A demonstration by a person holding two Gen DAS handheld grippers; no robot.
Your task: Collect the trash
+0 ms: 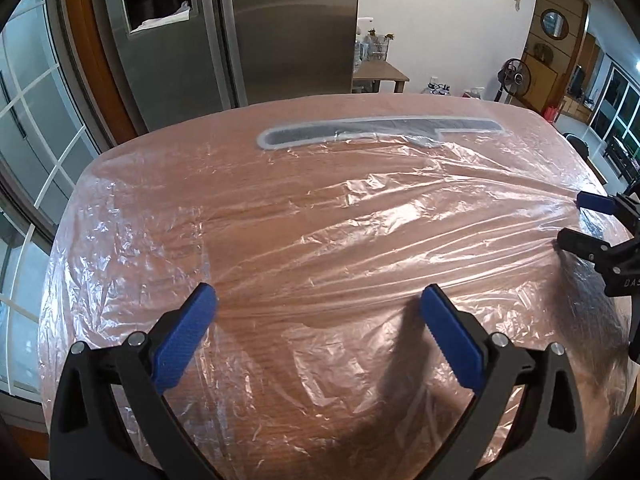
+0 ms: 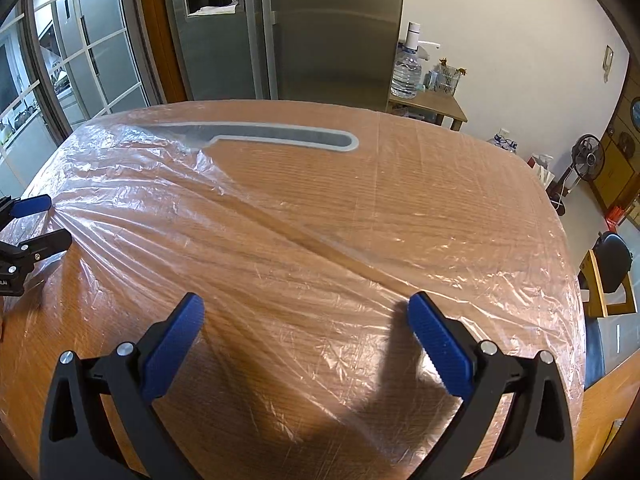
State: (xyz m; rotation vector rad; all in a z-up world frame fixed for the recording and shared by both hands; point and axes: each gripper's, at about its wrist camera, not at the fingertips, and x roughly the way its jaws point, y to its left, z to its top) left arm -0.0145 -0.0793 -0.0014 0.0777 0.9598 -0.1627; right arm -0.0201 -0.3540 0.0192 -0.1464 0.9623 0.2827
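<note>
- The left gripper point(image 1: 318, 304) hangs low over the near part of the table point(image 2: 460, 168), its blue-padded jaws spread wide with nothing between them; wrinkled film lies just under the tips.
- The right gripper point(image 2: 304, 312) takes the same pose on its own side, jaws wide apart and empty.
- Each gripper shows at the edge of the other's view, with the film gathering into tight pleats at its fingertips point(image 1: 592, 202).
- The clear plastic sheet point(image 1: 320, 208) covers the whole wooden tabletop, crumpled and drawn into folds that run between the two grippers.
- A long grey inlay point(image 2: 280, 134) sits under the film near the far edge.
- Beyond the table stands a steel fridge point(image 1: 256, 28), with a side table point(image 2: 428, 100) holding a water bottle point(image 2: 407, 70) beside it.
- A standing fan point(image 2: 587, 158) stands further off by wooden cabinets.
</note>
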